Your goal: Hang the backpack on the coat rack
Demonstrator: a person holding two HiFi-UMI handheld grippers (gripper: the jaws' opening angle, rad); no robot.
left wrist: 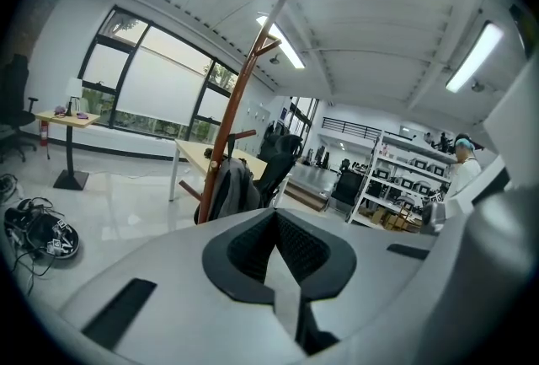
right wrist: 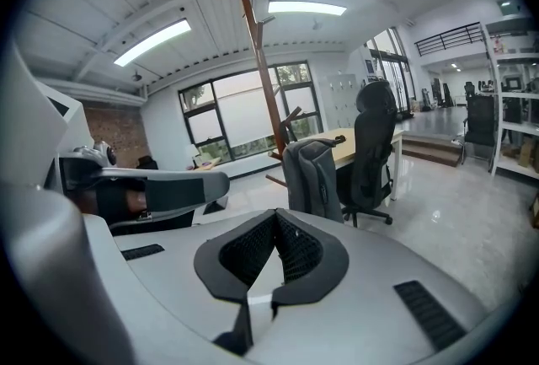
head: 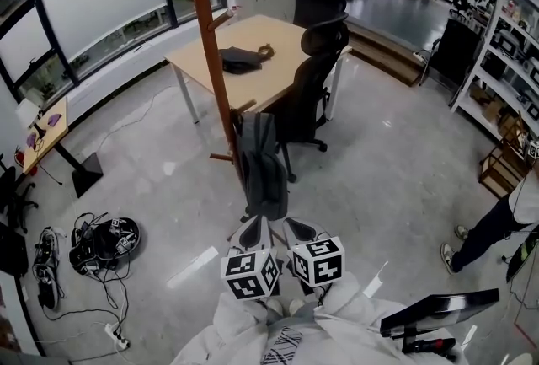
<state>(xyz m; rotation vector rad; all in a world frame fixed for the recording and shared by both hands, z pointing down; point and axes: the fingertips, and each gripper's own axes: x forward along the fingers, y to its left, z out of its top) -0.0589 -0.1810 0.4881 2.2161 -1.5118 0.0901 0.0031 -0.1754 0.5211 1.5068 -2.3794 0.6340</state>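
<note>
The grey backpack hangs by its top from a low peg of the brown wooden coat rack, with its body down against the pole. Both grippers sit side by side just below it in the head view, a short way off and not touching it. My left gripper is shut with nothing in it. My right gripper is also shut and empty. The left gripper view shows the backpack on the rack beyond the closed jaws. In the right gripper view the backpack hangs ahead, past the jaws.
A black office chair stands right behind the backpack at a wooden table with a dark item on it. Cables and shoes lie on the floor at left. A person's leg and shelving are at right.
</note>
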